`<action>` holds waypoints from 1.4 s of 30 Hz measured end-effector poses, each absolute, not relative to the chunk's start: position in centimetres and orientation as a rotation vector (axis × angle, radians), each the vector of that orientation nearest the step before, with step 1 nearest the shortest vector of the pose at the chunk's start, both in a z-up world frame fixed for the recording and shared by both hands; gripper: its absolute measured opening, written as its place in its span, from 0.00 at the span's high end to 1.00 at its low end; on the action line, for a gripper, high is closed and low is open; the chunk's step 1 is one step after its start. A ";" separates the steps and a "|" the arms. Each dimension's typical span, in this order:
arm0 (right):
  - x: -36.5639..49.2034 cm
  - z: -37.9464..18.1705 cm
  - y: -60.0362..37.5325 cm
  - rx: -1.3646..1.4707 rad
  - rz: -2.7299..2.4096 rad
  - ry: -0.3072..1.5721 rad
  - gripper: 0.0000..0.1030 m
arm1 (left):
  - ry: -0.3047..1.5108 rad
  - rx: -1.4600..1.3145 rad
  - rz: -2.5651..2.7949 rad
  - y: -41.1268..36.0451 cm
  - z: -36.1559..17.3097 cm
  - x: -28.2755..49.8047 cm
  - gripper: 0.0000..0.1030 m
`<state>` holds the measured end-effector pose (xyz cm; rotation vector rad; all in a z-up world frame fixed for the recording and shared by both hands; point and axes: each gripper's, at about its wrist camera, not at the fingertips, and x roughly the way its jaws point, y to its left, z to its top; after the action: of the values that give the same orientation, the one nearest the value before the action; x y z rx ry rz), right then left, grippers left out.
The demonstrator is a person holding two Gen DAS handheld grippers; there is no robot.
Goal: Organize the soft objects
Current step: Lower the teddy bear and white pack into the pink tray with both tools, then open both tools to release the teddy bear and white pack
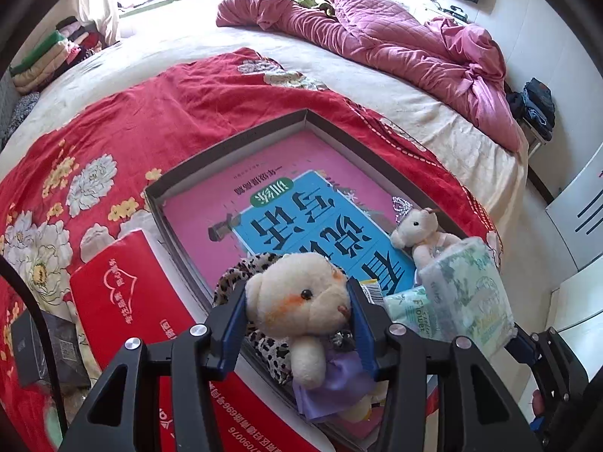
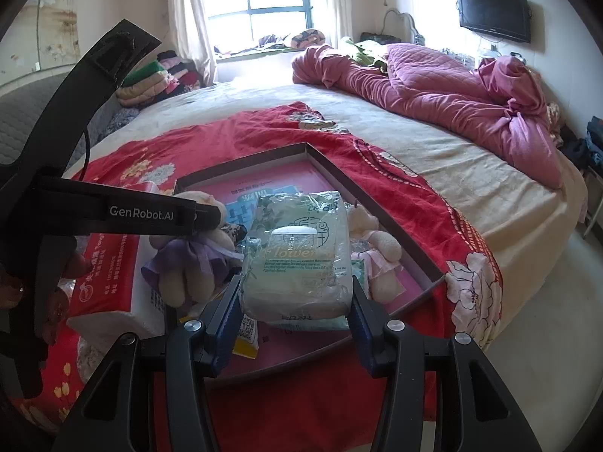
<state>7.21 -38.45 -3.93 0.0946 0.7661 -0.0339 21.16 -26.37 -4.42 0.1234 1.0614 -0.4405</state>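
Although the left gripper (image 1: 297, 301) has its blue pads clamped on the head of a cream teddy bear in a purple dress (image 1: 301, 301), the bear's legs run out of sight behind the gripper body in the left wrist view. The bear hangs head up over the near end of a shallow cardboard box (image 1: 301, 115), face turned to the right of that view, long axis roughly upright. The right gripper (image 2: 296, 293) grasps a tissue pack (image 2: 297, 252) by its near end; its long axis runs away from the camera, printed face up, over the same box. A smaller cream bear in pink (image 2: 371, 248) lies in the box, partly hidden behind the pack. A pink and blue book (image 1: 286, 203) covers the box floor. The box sits on a red floral quilt (image 1: 132, 120) on the bed; a red tissue package (image 1: 124, 293) lies beside it, cut off at the frame edge.
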 end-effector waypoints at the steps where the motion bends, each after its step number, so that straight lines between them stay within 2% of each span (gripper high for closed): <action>1: 7.4 -4.0 -38.5 0.095 -0.035 0.769 0.48 | 1.061 0.125 -0.443 -26.4 -4.5 21.2 0.51; 29: 10.4 -5.8 -36.9 0.053 -0.025 0.836 0.47 | 1.081 0.131 -0.431 -26.0 -5.1 22.2 0.49; 35: 10.3 -6.1 -37.1 0.032 -0.071 0.846 0.42 | 1.083 0.153 -0.428 -26.4 -5.3 22.4 0.49; 37: 10.2 -6.0 -37.2 0.037 -0.079 0.842 0.29 | 1.082 0.162 -0.423 -26.5 -5.3 22.4 0.48; 42: 9.8 -5.7 -37.4 0.042 -0.084 0.831 0.29 | 1.080 0.151 -0.425 -26.5 -5.3 22.5 0.47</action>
<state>9.80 -37.41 -5.69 0.0423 0.8312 -0.0843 22.49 -26.51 -5.35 0.1514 1.0797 -0.4250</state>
